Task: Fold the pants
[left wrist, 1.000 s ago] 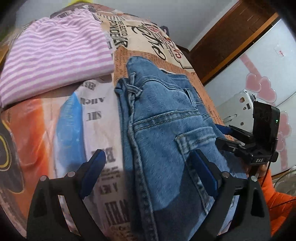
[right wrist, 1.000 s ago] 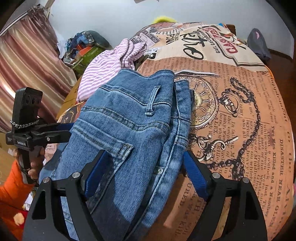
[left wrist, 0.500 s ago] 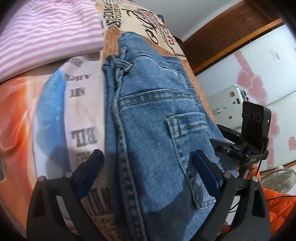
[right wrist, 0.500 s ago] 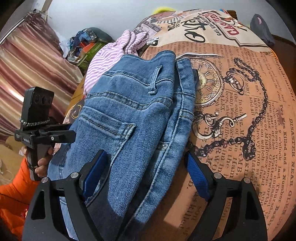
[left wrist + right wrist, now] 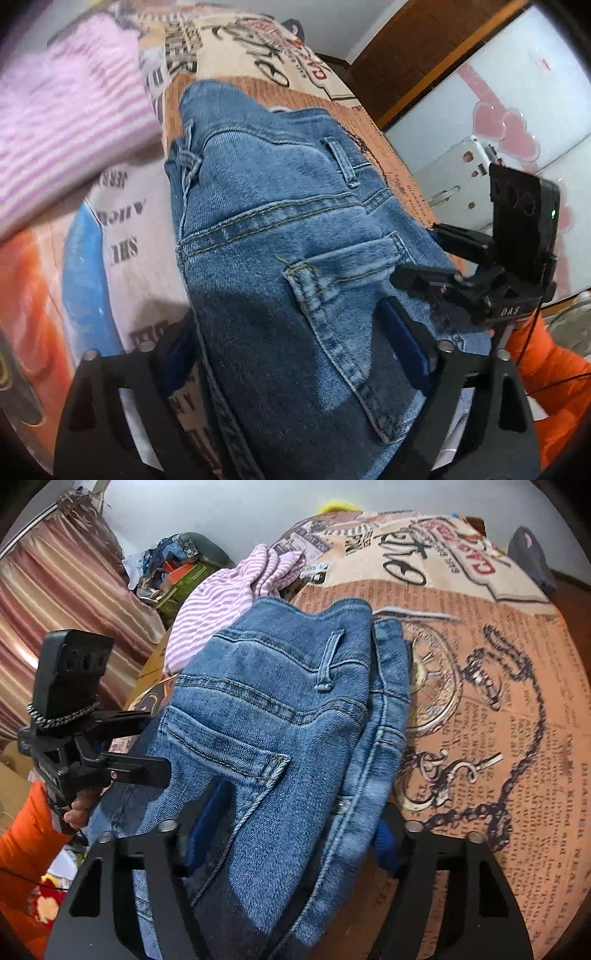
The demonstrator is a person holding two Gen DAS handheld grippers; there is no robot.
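Observation:
Blue denim pants [image 5: 280, 236] lie folded lengthwise on the printed tablecloth, waistband at the far end, back pocket facing up; they also show in the right wrist view [image 5: 280, 731]. My left gripper [image 5: 295, 354] is open, its fingers straddling the denim near the pocket. My right gripper [image 5: 291, 834] is open too, its fingers on either side of the pants' near part. Each gripper shows in the other's view: the right one [image 5: 443, 266] at the pants' right edge, the left one [image 5: 122, 753] at their left edge.
A pink-and-white striped garment [image 5: 62, 122] lies on the table beyond the pants to the left, also in the right wrist view [image 5: 229, 594]. The round table's printed cloth [image 5: 498, 701] spreads to the right. A dark wooden door frame [image 5: 424, 59] and white appliance [image 5: 458, 173] stand behind.
Both grippers have moved forward over the pants, so the denim now reaches further between their fingers. The fingers of both stand somewhat closer together than before.

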